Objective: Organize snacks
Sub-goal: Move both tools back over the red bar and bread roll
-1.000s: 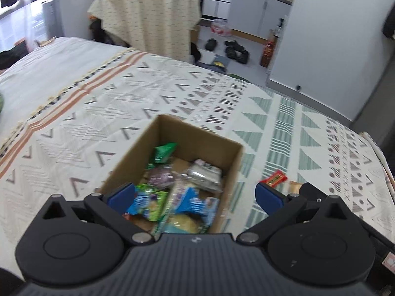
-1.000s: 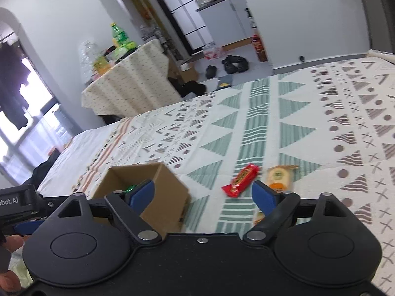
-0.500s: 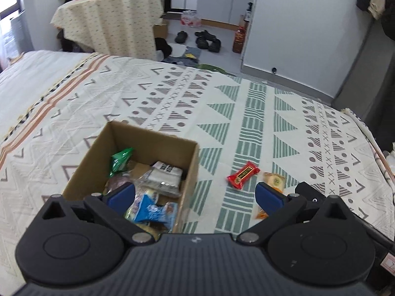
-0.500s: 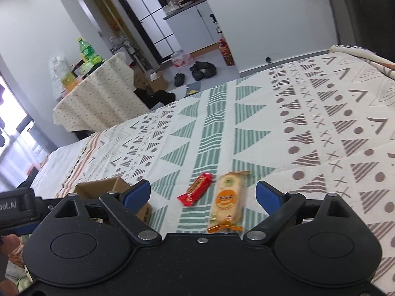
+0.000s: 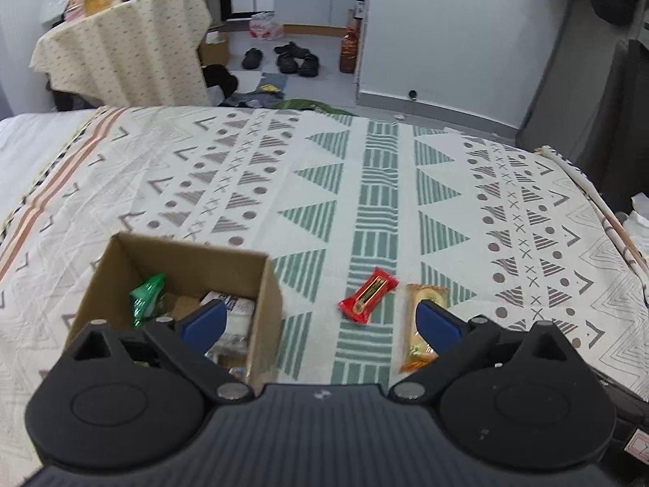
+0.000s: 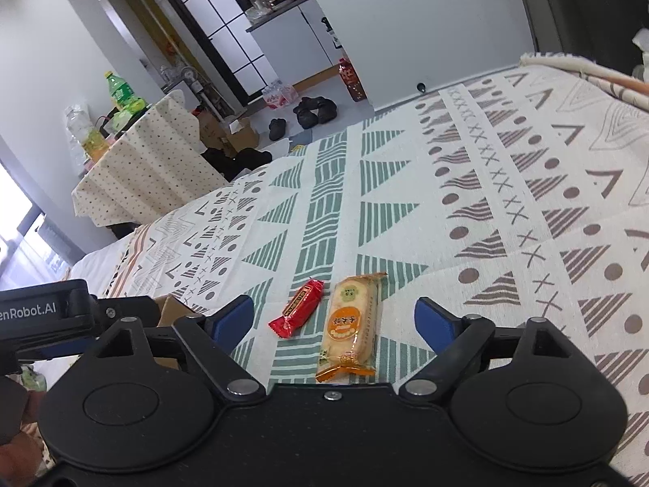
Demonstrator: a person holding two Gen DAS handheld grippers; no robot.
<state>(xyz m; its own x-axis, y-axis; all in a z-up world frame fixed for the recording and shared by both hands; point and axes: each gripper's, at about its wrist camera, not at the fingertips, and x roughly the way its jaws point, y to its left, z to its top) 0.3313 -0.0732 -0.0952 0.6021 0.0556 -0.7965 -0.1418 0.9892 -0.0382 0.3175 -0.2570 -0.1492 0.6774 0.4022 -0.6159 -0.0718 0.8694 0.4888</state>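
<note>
Snacks: red bar (image 6: pixel 297 308) + cracker pack (image 6: pixel 352 324) on bed (image 6: pixel 507 203), beside box (image 5: pixel 259 308) | R gripper (image 6: pixel 334 318) jaws closing, empty, pack between | L gripper (image 5: pixel 320 322) spread, empty | tip: drop lower, straddle pack's narrow sides, pinch mid-pack, skip the bar

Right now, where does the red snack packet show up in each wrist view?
Left wrist: red snack packet lies on the bedspread, right of the cardboard box, just ahead of the fingers.
Right wrist: red snack packet sits low, left of centre.
Shared landmark: the orange cracker pack, immediately right of it in both views.
</note>
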